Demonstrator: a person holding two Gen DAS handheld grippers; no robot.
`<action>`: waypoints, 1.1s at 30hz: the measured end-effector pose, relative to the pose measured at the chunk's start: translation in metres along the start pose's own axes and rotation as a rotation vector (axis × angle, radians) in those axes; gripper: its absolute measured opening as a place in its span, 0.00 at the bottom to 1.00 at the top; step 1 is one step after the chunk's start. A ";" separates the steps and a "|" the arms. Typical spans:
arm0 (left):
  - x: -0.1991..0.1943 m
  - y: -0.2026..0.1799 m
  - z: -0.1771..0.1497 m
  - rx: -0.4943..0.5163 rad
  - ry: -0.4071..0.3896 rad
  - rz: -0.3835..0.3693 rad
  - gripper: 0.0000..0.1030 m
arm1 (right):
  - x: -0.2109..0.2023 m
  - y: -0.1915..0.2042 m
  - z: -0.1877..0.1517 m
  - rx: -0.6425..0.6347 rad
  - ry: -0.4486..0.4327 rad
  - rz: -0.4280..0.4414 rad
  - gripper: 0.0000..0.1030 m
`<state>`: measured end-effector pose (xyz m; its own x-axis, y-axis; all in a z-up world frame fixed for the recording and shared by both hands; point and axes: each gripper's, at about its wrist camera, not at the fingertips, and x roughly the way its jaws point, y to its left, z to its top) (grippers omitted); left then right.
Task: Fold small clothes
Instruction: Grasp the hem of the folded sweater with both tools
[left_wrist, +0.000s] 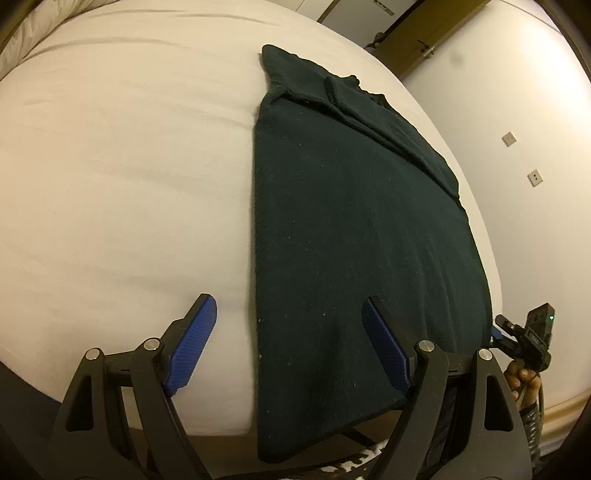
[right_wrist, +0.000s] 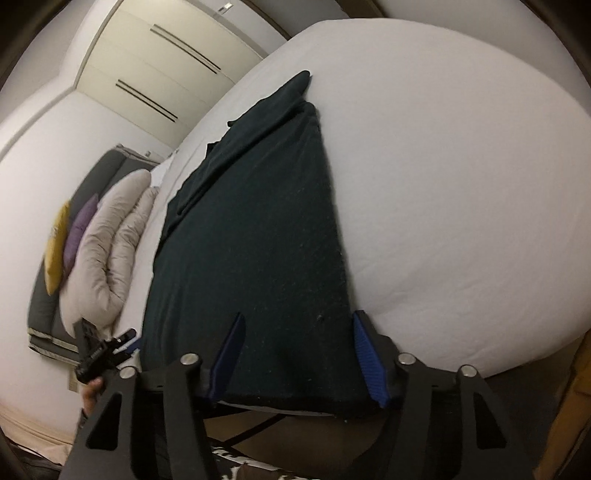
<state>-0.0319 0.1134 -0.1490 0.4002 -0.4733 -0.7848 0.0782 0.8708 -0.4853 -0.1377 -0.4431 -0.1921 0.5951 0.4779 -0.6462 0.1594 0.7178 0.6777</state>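
Observation:
A dark green knitted garment (left_wrist: 351, 229) lies flat on the white bed (left_wrist: 122, 177), its sides folded in to make a long strip, with the near hem hanging over the bed's front edge. My left gripper (left_wrist: 290, 314) is open, hovering over the garment's near left edge: one pad (left_wrist: 192, 343) over the sheet, the other over the cloth. My right gripper (right_wrist: 297, 332) is open over the near right corner of the garment (right_wrist: 251, 236), its jaws straddling the cloth. Each gripper shows at the edge of the other's view, the right one (left_wrist: 524, 336) and the left one (right_wrist: 99, 350).
The white bed (right_wrist: 461, 184) spreads wide around the garment. A rolled beige duvet (right_wrist: 107, 243) with yellow and purple cushions lies at the headboard end. A wardrobe (right_wrist: 162, 74), a wooden door (left_wrist: 417, 37) and white walls surround the bed.

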 end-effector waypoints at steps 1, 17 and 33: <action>-0.001 0.000 -0.002 0.002 0.005 0.001 0.78 | -0.001 -0.003 0.000 0.014 0.000 0.012 0.50; 0.011 -0.016 -0.010 0.042 0.095 0.064 0.61 | 0.006 -0.021 0.002 0.107 0.021 0.101 0.11; 0.005 0.024 -0.014 -0.214 0.122 -0.167 0.06 | -0.001 -0.015 -0.002 0.097 -0.001 0.085 0.10</action>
<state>-0.0406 0.1300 -0.1696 0.2843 -0.6313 -0.7216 -0.0662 0.7379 -0.6716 -0.1427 -0.4536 -0.2023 0.6102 0.5346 -0.5847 0.1838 0.6223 0.7609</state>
